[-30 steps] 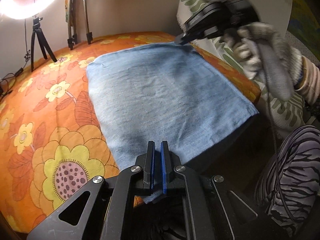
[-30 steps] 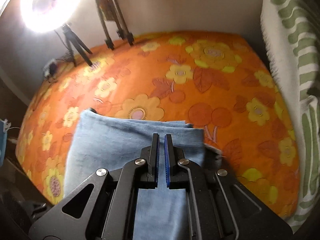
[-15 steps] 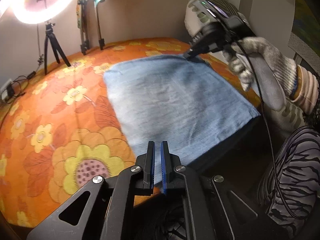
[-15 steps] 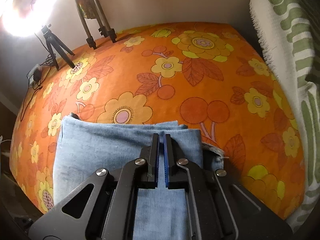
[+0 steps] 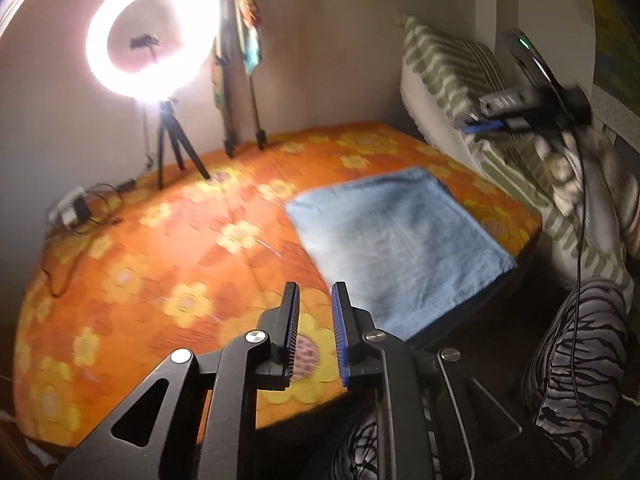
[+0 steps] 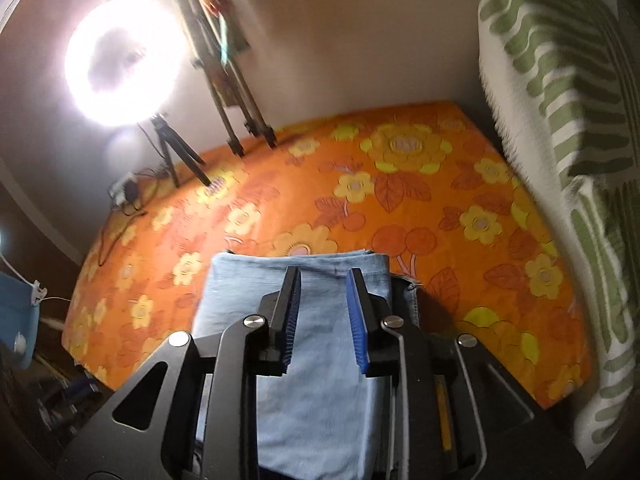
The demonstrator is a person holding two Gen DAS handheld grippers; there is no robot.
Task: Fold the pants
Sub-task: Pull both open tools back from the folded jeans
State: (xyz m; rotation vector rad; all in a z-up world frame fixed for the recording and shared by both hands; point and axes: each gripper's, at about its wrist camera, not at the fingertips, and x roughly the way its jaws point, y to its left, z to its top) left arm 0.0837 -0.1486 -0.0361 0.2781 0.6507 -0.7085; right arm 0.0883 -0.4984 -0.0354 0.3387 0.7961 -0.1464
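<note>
Pants (image 5: 400, 240) lie folded into a flat blue rectangle on the orange flowered bedspread (image 5: 160, 264), near its front right edge. On my left, the ring light (image 5: 150, 36) blazes on its tripod by the wall, with cables and a small box below it. My left gripper (image 5: 314, 294) hangs over the bedspread, jaws just parted to a narrow gap, nothing between them. In its own view my right gripper (image 6: 324, 280) hovers above the pants' far hem, jaws likewise just opening, slightly wider, clear of the cloth. Far right, a green-striped cushion (image 6: 560, 80) leans by the wall.
</note>
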